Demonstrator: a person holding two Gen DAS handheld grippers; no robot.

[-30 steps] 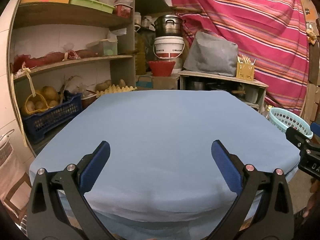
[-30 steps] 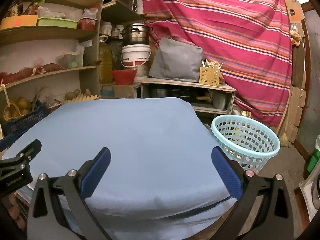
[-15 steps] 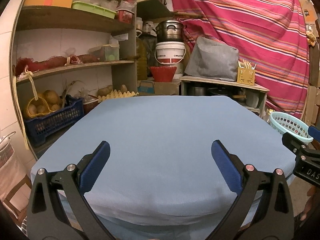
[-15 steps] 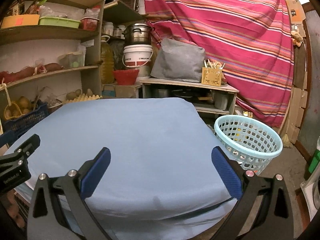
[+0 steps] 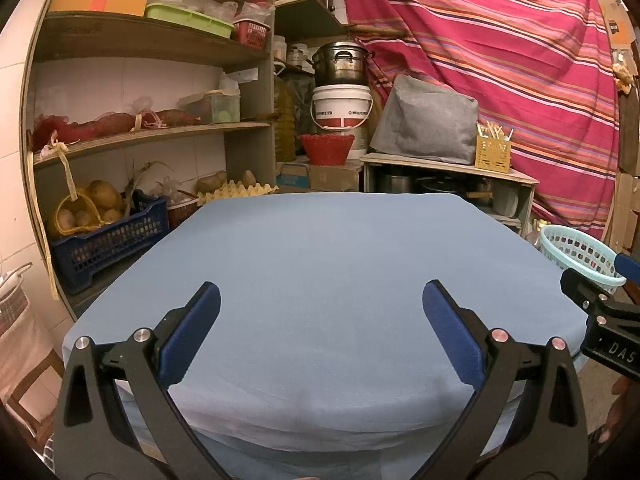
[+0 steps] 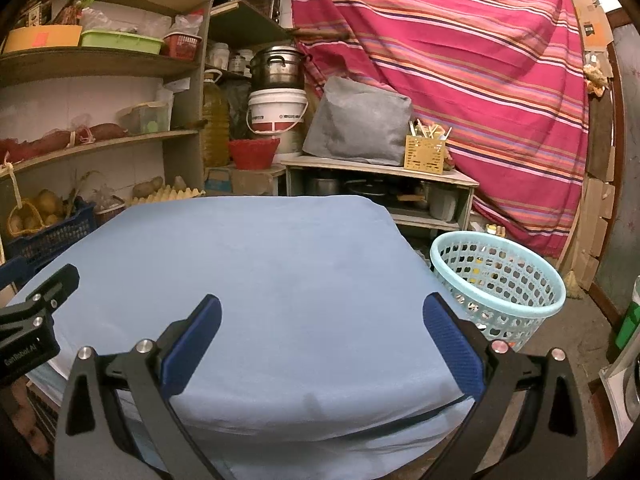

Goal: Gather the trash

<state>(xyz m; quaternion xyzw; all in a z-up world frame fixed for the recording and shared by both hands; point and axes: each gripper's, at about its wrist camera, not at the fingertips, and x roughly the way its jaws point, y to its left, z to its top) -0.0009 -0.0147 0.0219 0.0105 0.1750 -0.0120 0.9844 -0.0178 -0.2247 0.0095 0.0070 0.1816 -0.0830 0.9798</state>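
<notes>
Cluttered storeroom: wooden shelves [image 5: 152, 40] along the left wall, striped red cloth [image 5: 500, 60] hung behind, a low side bench [image 6: 380, 170] carrying a grey covered bundle [image 6: 356, 124]. In the middle, a table under a plain blue cloth [image 5: 320, 272]. Its top shows nothing lying on it in either view.

Left gripper [image 5: 320, 324]: jaws wide apart, nothing between them, hovering over the near edge of the table. Right gripper [image 6: 320, 324]: likewise spread and empty, just beside the left one, over the table's near right part.

Trash: none seen on the cloth. The pale blue basket [image 6: 496, 280] stands on the floor off the table's right corner; small yellowish bits show through its holes, too small to tell what they are.

Step in hand, as judged: either the table is already cleared into the basket, or the search for litter is yet to begin. The next move would call for a look around the floor and table edges before any grasp.

View differences: the right wrist camera shows the whole basket, the floor around it and a green object [image 6: 630, 320] at the far right edge. The left wrist camera catches only the basket's rim, but shows more of the blue crate [image 5: 108, 236] of potatoes.
</notes>
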